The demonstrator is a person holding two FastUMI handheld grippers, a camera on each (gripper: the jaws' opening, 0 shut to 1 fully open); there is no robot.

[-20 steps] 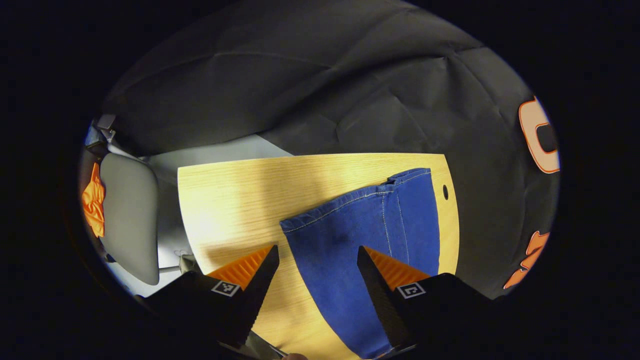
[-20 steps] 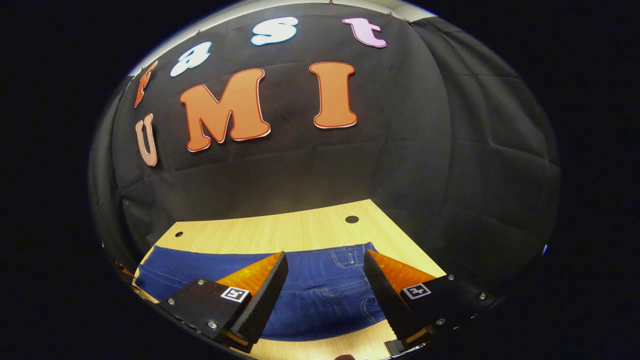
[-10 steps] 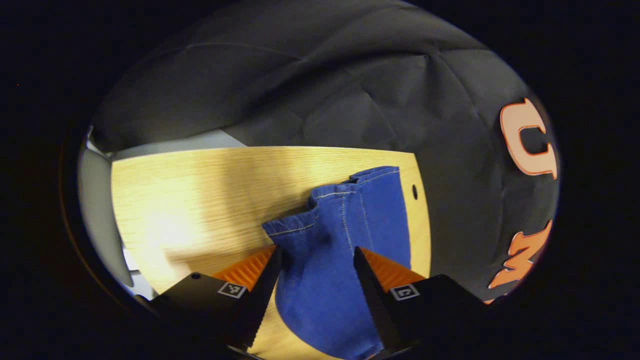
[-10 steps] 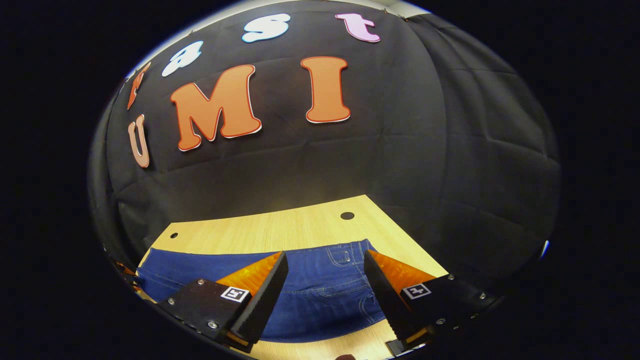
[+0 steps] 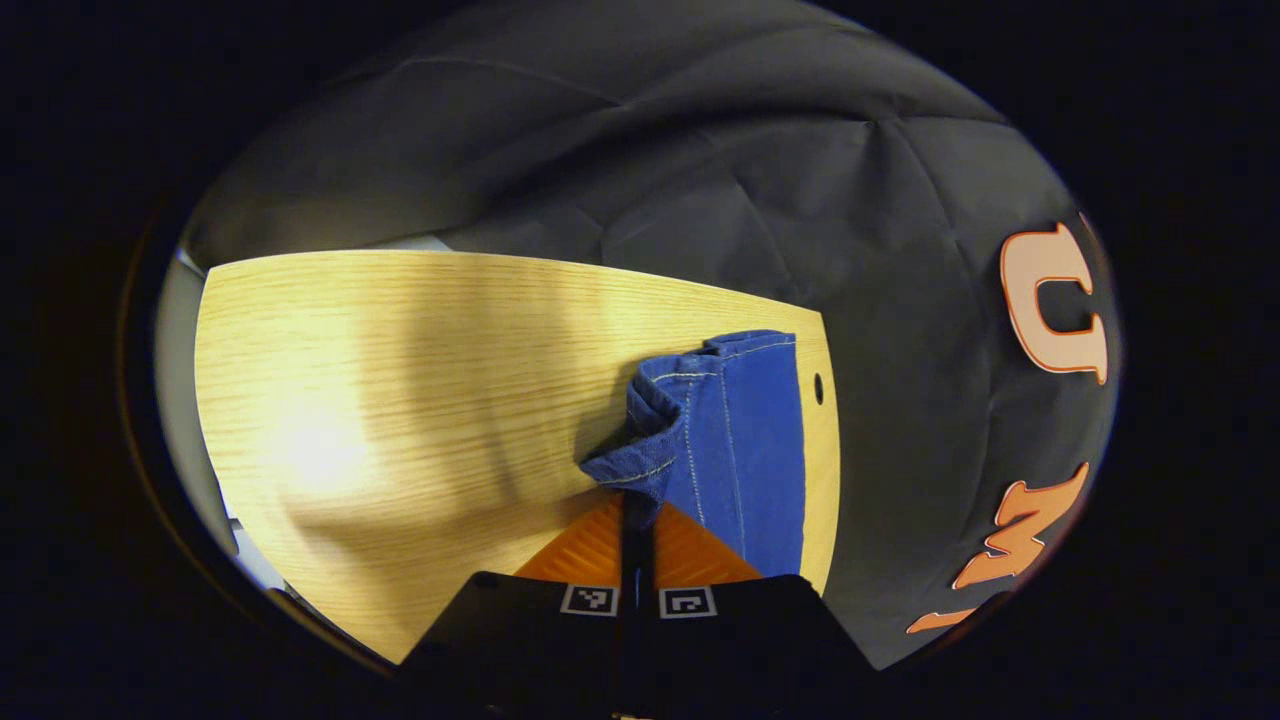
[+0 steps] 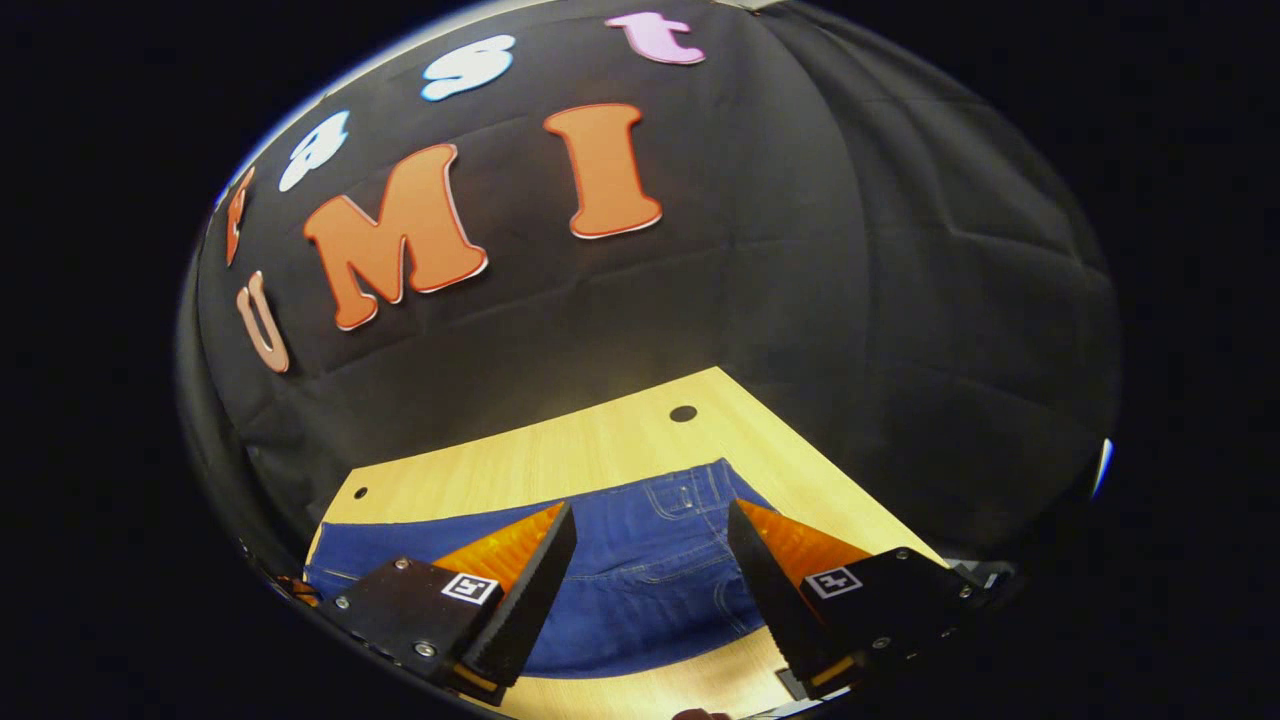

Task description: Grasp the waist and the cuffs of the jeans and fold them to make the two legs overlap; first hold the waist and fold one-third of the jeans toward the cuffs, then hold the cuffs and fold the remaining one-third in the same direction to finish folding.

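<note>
A light wooden desk (image 5: pixel 400 400) stood against creased black cloth walls (image 5: pixel 650 180); small round holes (image 6: pixel 683 413) pierced its far edge; bright light glared on its top.

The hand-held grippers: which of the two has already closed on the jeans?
The left hand-held gripper: its fingers pinch the bunched cuff of the jeans. The right hand-held gripper is open above the waist.

We see a bright glare patch on the tabletop (image 5: pixel 310 440) left of the left claw (image 5: pixel 637 510), soft shadows beside it, dim surroundings, sharp focus, and strong fisheye bending at the edges.
</note>
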